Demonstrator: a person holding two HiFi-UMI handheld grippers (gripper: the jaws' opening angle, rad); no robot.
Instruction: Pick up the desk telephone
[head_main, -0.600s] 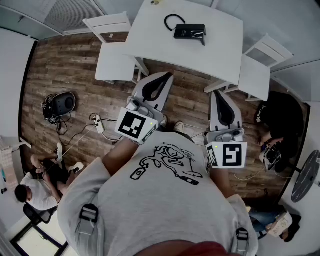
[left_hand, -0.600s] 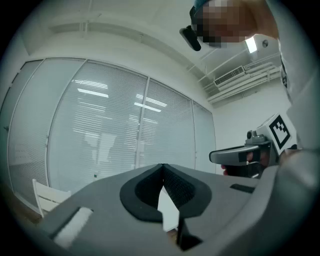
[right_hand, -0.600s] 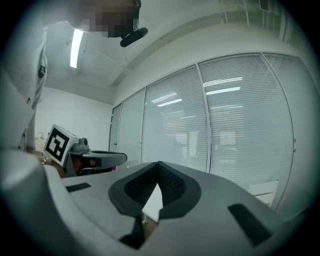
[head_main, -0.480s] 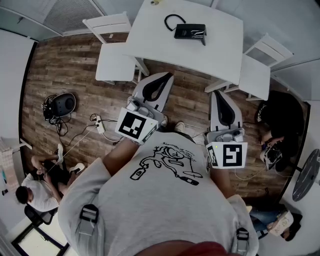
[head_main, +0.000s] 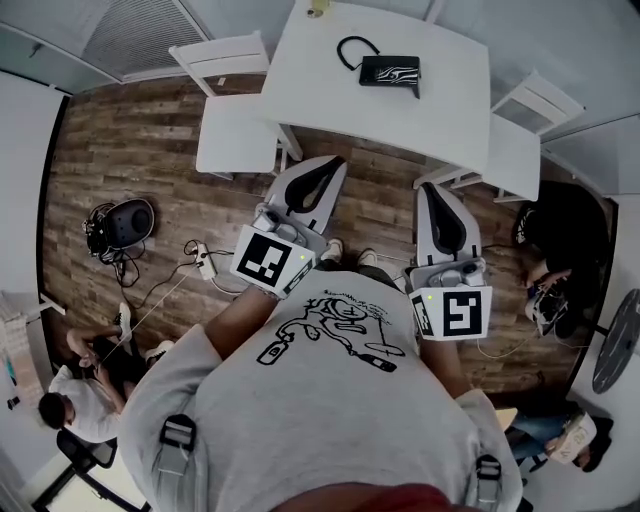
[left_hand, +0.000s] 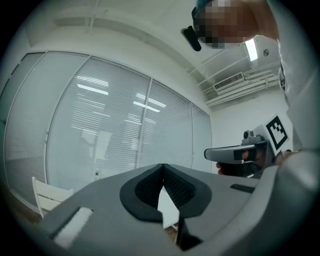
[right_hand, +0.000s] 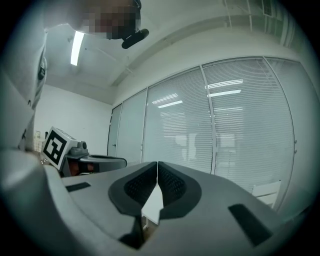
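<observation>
The black desk telephone (head_main: 390, 73) lies on the white table (head_main: 420, 120) at the top of the head view, its looped cord to its left. My left gripper (head_main: 330, 163) and right gripper (head_main: 433, 190) are held level over the wood floor, well short of the table's near edge. Both are shut with nothing between the jaws. In the left gripper view the left gripper (left_hand: 162, 166) has its pads touching, and the right gripper (left_hand: 240, 152) shows at the side. The right gripper (right_hand: 157, 164) is likewise shut in the right gripper view. The phone is hidden in both gripper views.
White chairs (head_main: 228, 110) stand left and right (head_main: 520, 140) of the table. A small cup (head_main: 317, 8) sits at the table's far edge. Cables and a power strip (head_main: 203, 259) lie on the floor at left. People sit at lower left (head_main: 85, 400) and at right (head_main: 560, 240).
The view has shifted forward: the table and telephone sit a little lower in the picture and nearer. Both grippers stay shut and level in front of me.
</observation>
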